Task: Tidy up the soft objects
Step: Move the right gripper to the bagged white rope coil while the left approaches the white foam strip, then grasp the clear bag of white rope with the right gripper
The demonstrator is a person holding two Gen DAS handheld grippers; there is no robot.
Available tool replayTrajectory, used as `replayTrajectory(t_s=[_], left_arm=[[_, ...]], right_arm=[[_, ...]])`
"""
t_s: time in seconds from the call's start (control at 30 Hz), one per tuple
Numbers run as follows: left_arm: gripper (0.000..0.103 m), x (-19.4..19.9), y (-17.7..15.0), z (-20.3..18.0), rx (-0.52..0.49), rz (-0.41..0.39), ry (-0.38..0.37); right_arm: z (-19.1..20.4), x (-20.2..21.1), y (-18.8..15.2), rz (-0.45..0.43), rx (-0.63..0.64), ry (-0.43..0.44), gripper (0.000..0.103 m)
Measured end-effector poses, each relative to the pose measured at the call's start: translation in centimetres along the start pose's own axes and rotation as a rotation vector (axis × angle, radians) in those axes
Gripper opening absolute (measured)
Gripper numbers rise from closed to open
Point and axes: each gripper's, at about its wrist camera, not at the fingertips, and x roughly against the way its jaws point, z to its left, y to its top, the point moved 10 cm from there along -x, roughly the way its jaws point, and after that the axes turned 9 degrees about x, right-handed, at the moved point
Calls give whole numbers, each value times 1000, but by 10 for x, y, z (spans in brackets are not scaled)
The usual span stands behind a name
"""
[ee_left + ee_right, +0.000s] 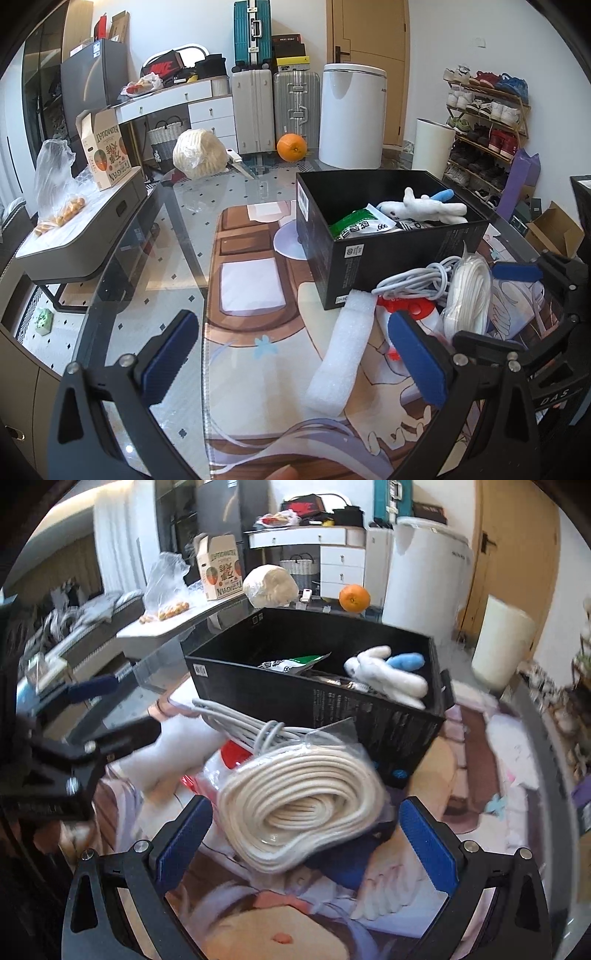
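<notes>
A black box [391, 258] [332, 709] stands on the printed mat and holds a white and blue plush toy [424, 208] [388, 672] and a green packet [354, 223] [295, 662]. In front of it lie a bagged coil of white rope [303, 805] [469, 291], a grey cable bundle [413, 280] [255, 727], a white foam strip [340, 350] [173, 753] and a red and white item [410, 308]. My right gripper [306, 845] is open, its jaws on either side of the rope coil. My left gripper [291, 354] is open and empty, left of the foam strip.
The glass table [177, 229] carries a bagged white bundle [199, 153], a knife [240, 164] and an orange [291, 147] at its far edge. A side table with a fruit carton [107, 151] stands left. Suitcases, a white bin [352, 114] and a shoe rack stand behind.
</notes>
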Motion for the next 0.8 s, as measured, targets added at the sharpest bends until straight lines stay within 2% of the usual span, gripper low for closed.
replayTrajectory(t_s=[0.07, 0.3, 0.47, 0.6, 0.8], left_arm=[[103, -1, 0, 1, 3, 1, 0], [103, 2, 2, 0, 1, -11, 0], [103, 6, 7, 7, 18, -27, 7], [103, 6, 8, 13, 34, -26, 6], [103, 4, 5, 16, 37, -15, 10]], right_arm=[[-4, 4, -2, -4, -17, 17, 103], [-15, -1, 1, -12, -218, 121, 103], [-11, -6, 7, -20, -259, 102, 102], [-11, -12, 10, -7, -277, 47, 102], [-12, -14, -2, 41, -217, -2, 102]])
